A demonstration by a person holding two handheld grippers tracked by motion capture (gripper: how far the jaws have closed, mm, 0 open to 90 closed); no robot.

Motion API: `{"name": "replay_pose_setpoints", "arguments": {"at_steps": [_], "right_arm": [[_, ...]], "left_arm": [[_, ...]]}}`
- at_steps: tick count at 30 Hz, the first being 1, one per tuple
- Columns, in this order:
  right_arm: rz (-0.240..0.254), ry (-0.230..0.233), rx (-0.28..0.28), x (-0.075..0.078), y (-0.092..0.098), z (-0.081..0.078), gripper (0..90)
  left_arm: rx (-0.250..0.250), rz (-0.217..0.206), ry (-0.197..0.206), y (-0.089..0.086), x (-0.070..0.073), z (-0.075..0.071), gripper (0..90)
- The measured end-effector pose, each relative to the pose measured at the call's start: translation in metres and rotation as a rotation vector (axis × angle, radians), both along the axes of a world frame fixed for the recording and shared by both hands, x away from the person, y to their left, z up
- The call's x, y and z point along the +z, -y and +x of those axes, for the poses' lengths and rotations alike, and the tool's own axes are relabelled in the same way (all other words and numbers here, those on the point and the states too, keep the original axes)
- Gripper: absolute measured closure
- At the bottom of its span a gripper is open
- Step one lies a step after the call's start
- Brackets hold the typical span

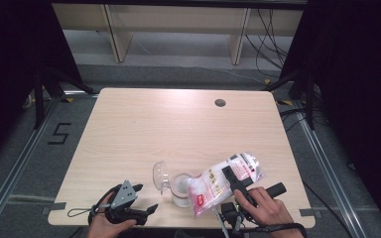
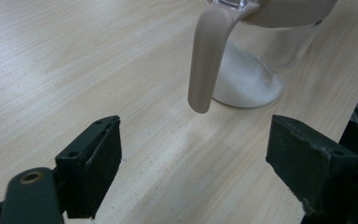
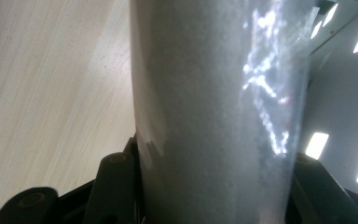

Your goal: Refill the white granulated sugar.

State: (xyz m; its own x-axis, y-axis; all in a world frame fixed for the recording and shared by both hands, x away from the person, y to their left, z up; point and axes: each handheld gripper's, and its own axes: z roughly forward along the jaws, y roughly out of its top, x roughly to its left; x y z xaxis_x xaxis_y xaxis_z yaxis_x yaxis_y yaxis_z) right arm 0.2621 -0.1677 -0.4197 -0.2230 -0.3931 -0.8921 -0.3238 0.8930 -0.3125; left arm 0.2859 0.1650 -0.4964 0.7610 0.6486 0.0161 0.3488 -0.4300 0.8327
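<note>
Beside jar: open lid, tilted bag overhead.

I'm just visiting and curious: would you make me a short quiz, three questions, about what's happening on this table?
1. True or false: the right gripper holds the plastic bag tilted over the glass jar.
2. What lies in the jar's bottom? A) white powder B) red liquid C) nothing
3. How do the left gripper's jaws stand?

Key
1. True; the bag's mouth points down at the jar.
2. A; white powder is heaped inside.
3. Apart, with bare table between them, short of the jar's handle.
</note>
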Motion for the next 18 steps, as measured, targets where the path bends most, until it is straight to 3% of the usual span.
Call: {"name": "replay_pose_setpoints", "arguments": {"at_steps": [9, 10, 11, 13, 14, 18], "right_arm": [[0.0, 0.002, 0.032, 0.0036, -0.0073, -0.0061, 56.7], [0.009, 0.001, 0.019, 0.0031, -0.0074, -0.0068, 56.7], [0.006, -0.003, 0.022, 0.0038, -0.0082, -0.0061, 56.8], [0.002, 0.005, 0.041, 0.0046, -0.0092, -0.0042, 56.9], [0.021, -0.007, 0.022, 0.0032, -0.0079, -0.0041, 56.9], [0.021, -0.002, 0.012, 0.0034, -0.0058, 0.0002, 57.2]], "left_arm": [[0.003, 0.004, -0.003, 0.0, -0.0001, -0.0002, 17.7], [0.016, -0.024, -0.021, 0.0018, -0.0011, -0.0014, 17.7], [0.002, 0.001, -0.023, 0.0, -0.0004, -0.0006, 17.7], [-0.001, -0.007, -0.007, 0.0006, -0.0008, 0.0003, 17.7], [-0.002, -0.006, -0.007, 0.0006, -0.0007, 0.0003, 17.7], [-0.005, -0.003, -0.008, 0.0003, -0.0006, 0.0003, 17.7]]}}
